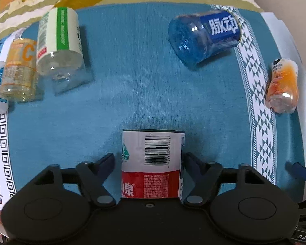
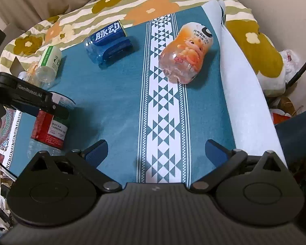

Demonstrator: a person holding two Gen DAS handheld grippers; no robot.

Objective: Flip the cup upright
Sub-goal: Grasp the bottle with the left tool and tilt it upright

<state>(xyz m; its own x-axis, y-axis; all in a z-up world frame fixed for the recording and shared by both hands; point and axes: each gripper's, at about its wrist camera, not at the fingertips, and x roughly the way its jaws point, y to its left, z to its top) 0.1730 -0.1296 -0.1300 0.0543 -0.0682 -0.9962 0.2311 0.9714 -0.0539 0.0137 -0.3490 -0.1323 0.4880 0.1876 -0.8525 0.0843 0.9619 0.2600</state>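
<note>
Cups cut from plastic bottles lie on a teal cloth [image 1: 144, 65] that covers the counter. In the left wrist view, the left gripper [image 1: 151, 159] is at the lower centre of the frame, and the red and white cup [image 1: 152, 163] sits between its two fingers. Both fingertips [image 1: 108, 161] are close against the sides of this cup, so the left gripper seems to hold it, though the contact on the right side is hard to see. In the right wrist view the same cup [image 2: 50, 130] appears at the left edge, with the black left gripper across its upper part; its open rim looks to point up, but this is not certain.

The right gripper [image 2: 156, 153] is at the lower centre of its frame. Its jaws are spread wide, with nothing between them, above the white patterned band [image 2: 163, 106] of the cloth.

The blue cup [image 1: 204, 35] lies on its side in the upper right of the left view. The orange cup [image 2: 186, 53] lies on its side too, in the upper centre-right of the right view, just beside the band. In the upper left of the left view stand the green-labelled cup [image 1: 59, 42] and the yellow cup [image 1: 19, 69], touching each other. A flowered blanket [image 2: 153, 2] runs along the top.
</note>
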